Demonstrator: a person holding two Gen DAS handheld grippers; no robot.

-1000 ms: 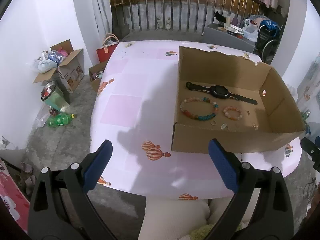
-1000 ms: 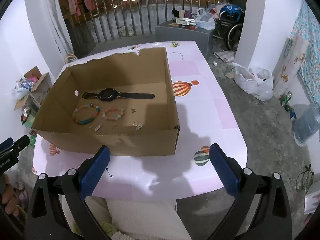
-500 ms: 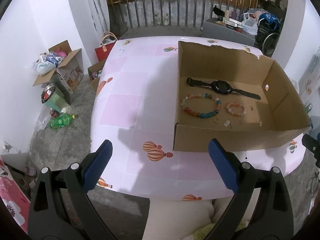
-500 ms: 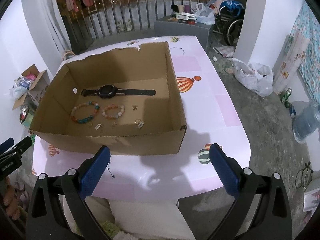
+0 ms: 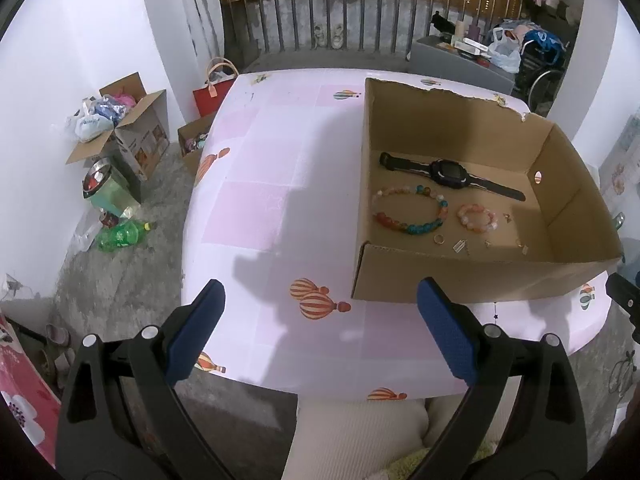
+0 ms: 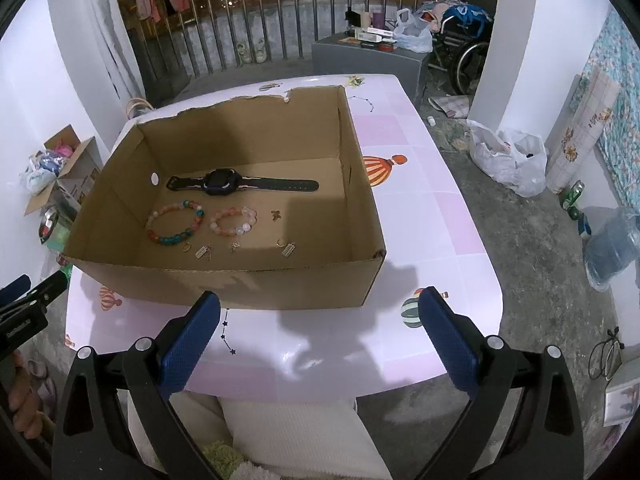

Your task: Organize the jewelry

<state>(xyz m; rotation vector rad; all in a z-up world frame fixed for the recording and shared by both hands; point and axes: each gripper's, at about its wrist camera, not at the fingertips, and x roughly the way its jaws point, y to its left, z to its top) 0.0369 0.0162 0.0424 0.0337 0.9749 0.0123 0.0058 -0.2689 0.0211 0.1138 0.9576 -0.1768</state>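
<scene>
A balcony-like room with white walls and a barred railing [image 6: 280,36] surrounds a pink tabletop [image 5: 256,208] printed with hot-air balloons. On it sits an open cardboard box [image 6: 224,284], its near wall facing the person, whose pale-trousered lap [image 6: 288,432] shows under the tabletop's edge.

The jewelry lies flat on the box floor. A black watch [image 6: 224,182] stretches along the back. In front of it are a multicoloured bead bracelet [image 6: 175,222] and, just beside it to the right, a smaller pink bead bracelet [image 6: 233,221]. A ring [image 6: 187,246] and several small charms [image 6: 289,249] are scattered near the front wall.

Both tools are held low and level at the near edge, pointing forward over the tabletop, outside the box. The left gripper [image 5: 318,336] has its blue-padded fingers [image 5: 196,332] spread wide, holding nothing, aimed at bare tabletop left of the box. The right gripper [image 6: 318,340] is likewise spread wide and empty, facing the box's front wall.
</scene>
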